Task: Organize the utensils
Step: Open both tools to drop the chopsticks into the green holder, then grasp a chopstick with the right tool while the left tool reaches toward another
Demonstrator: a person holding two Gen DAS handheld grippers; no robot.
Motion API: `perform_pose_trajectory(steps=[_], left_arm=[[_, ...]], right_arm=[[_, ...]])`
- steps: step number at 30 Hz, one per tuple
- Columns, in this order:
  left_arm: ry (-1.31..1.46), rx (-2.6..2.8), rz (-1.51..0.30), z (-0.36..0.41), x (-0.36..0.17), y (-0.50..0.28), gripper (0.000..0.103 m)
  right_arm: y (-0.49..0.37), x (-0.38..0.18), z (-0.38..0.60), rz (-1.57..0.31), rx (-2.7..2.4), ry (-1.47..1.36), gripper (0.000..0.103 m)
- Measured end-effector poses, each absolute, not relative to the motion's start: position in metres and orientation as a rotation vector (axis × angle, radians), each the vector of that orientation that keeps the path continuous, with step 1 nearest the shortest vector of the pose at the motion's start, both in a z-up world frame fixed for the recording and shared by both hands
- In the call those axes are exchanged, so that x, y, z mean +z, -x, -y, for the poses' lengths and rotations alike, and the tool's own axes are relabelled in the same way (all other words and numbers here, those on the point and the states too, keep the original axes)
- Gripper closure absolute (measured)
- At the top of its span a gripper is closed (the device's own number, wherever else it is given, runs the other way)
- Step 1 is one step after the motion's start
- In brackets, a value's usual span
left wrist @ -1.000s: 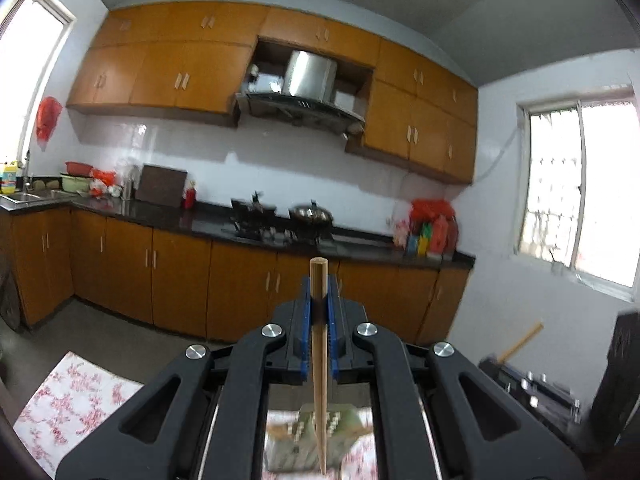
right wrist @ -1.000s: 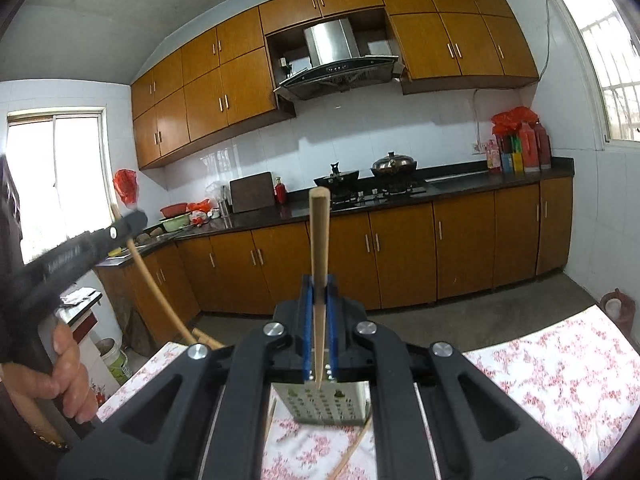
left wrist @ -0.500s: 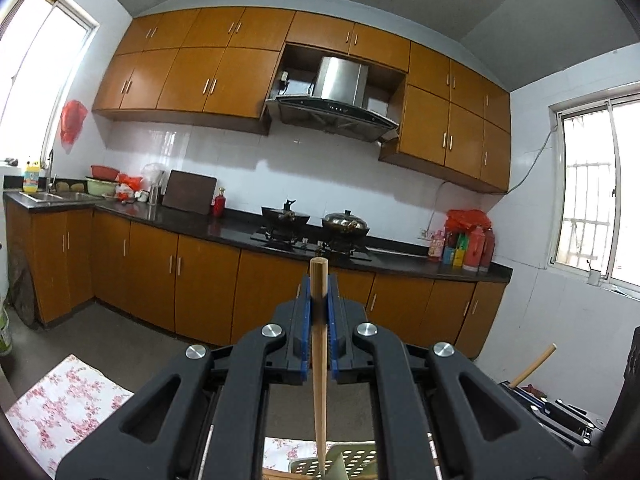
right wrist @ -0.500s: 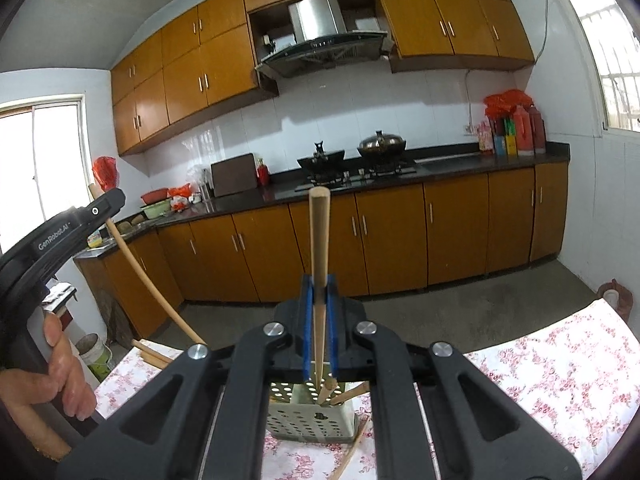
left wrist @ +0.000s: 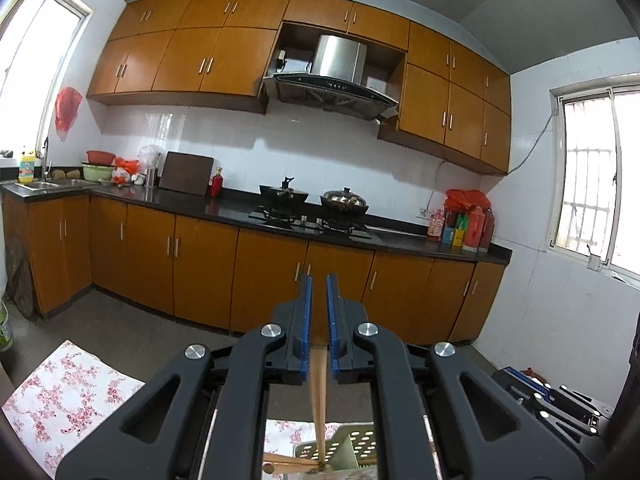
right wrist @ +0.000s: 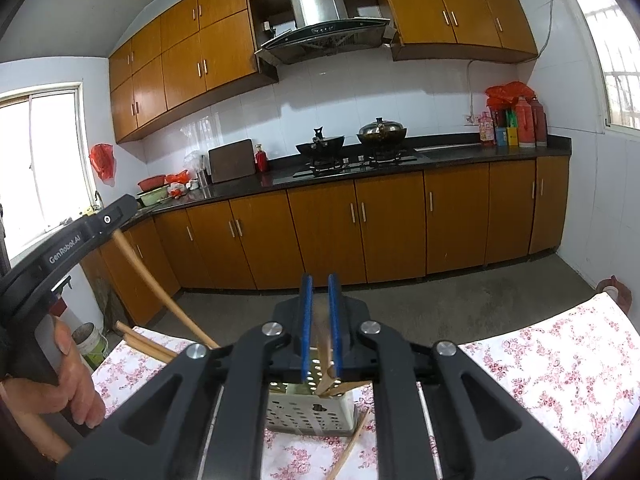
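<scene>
A pale perforated utensil holder [right wrist: 312, 412] stands on the floral tablecloth [right wrist: 540, 368], just below both grippers. My right gripper [right wrist: 319, 280] hovers over it with its jaws opening. A blurred wooden chopstick [right wrist: 325, 356] drops between them into the holder without being pressed. My left gripper [left wrist: 319, 280] has its pads slightly apart, and its chopstick [left wrist: 318, 392] has slid down toward the holder [left wrist: 352, 452]. In the right wrist view the left gripper [right wrist: 120, 210] comes in from the left, held by a hand [right wrist: 76, 380], with that chopstick [right wrist: 160, 292] slanting down from it.
Loose chopsticks lie on the cloth beside the holder [right wrist: 352, 444] and at the table's left corner [right wrist: 144, 344]. More chopsticks rest in the holder [left wrist: 288, 462]. A black case [left wrist: 560, 400] sits low on the right. Beyond the table are floor and orange cabinets [right wrist: 392, 224].
Both chopsticks stood above the fingertips, clamped; now both have slipped down between parted pads toward the holder. Both grippers have come lower and closer to the holder.
</scene>
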State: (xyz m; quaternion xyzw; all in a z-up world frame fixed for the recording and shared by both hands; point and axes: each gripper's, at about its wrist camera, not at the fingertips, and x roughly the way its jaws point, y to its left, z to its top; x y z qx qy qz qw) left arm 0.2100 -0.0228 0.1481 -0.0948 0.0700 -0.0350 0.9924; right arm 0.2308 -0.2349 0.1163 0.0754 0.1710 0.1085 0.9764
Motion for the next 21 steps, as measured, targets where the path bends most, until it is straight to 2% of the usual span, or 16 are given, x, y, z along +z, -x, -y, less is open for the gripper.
perform_pose_trajectory(steps=[2,3,4,13,15,21], left_arm=[[0.191,-0.063,-0.155,0.020,0.151,-0.210,0.085],[0.196,-0.060,-0.160,0.017,0.153,-0.207,0.074],[0.199,-0.054,-0.160,0.015,0.154,-0.205,0.069],[0.170,-0.004,-0.201,-0.009,0.158,-0.178,0.066],[0.167,0.007,-0.214,-0.019,0.152,-0.166,0.066],[0.163,0.086,-0.297,-0.051,0.112,-0.139,0.066]], right_arm=[[-0.226,0.117,0.237,-0.340,0.216,-0.155,0.087],[-0.222,0.119,0.238,-0.335,0.212,-0.152,0.086],[-0.219,0.119,0.239,-0.331,0.207,-0.150,0.086],[-0.167,0.119,0.260,-0.315,0.172,-0.162,0.081],[-0.152,0.108,0.266,-0.328,0.163,-0.167,0.077],[-0.132,0.041,0.266,-0.483,0.132,-0.157,0.077]])
